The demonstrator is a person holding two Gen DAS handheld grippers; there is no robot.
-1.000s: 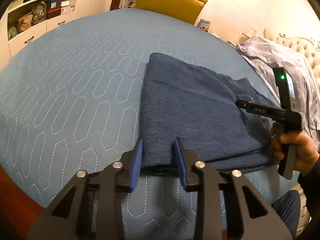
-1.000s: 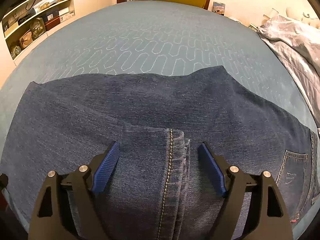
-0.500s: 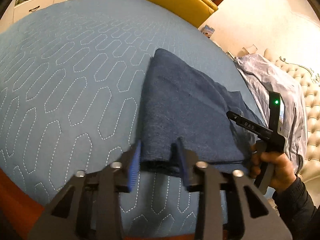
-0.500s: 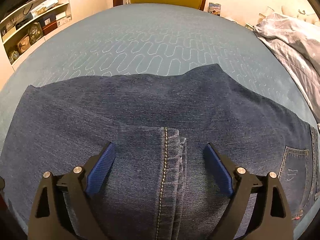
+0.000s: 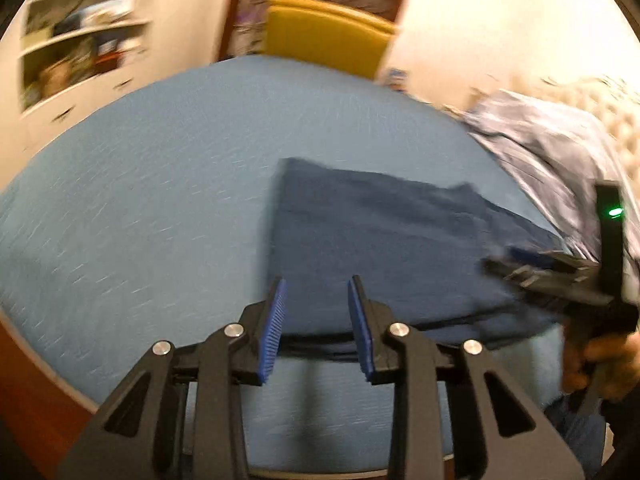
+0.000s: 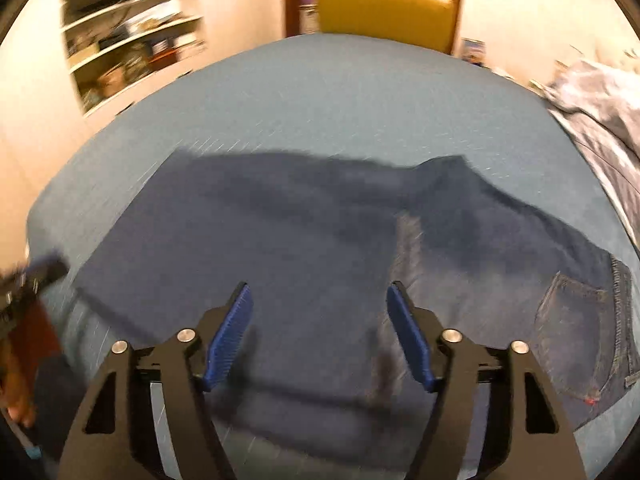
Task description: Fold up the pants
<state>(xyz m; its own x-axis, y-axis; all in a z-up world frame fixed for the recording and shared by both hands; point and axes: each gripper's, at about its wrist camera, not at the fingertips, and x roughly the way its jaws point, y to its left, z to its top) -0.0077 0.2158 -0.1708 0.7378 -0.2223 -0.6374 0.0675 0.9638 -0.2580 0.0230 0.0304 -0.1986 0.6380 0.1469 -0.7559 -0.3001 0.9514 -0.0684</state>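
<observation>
Dark blue jeans (image 5: 400,240) lie folded on the blue quilted bed cover (image 5: 140,200). My left gripper (image 5: 317,280) hovers just above their near folded edge, jaws apart, pads pressing on nothing. In the right wrist view the jeans (image 6: 300,232) spread wide, with a back pocket (image 6: 576,320) at the right. My right gripper (image 6: 319,286) hangs over their middle; its jaws are closing and hold nothing, the cloth lying below them. The right gripper (image 5: 496,264) also shows over the jeans' right end, held by a hand (image 5: 600,364). The left gripper (image 6: 40,268) appears blurred at the left edge.
A yellow chair (image 5: 324,32) stands beyond the far side of the bed. Crumpled grey-lilac bedding (image 5: 552,152) lies to the right of the jeans. White shelves (image 5: 80,52) line the left wall. A wooden bed edge (image 5: 32,392) shows at the near left.
Both grippers have drawn back and up from the jeans, and both views are motion-blurred. The leg hem no longer sits between the right jaws, which have narrowed. The left jaws no longer straddle the fold.
</observation>
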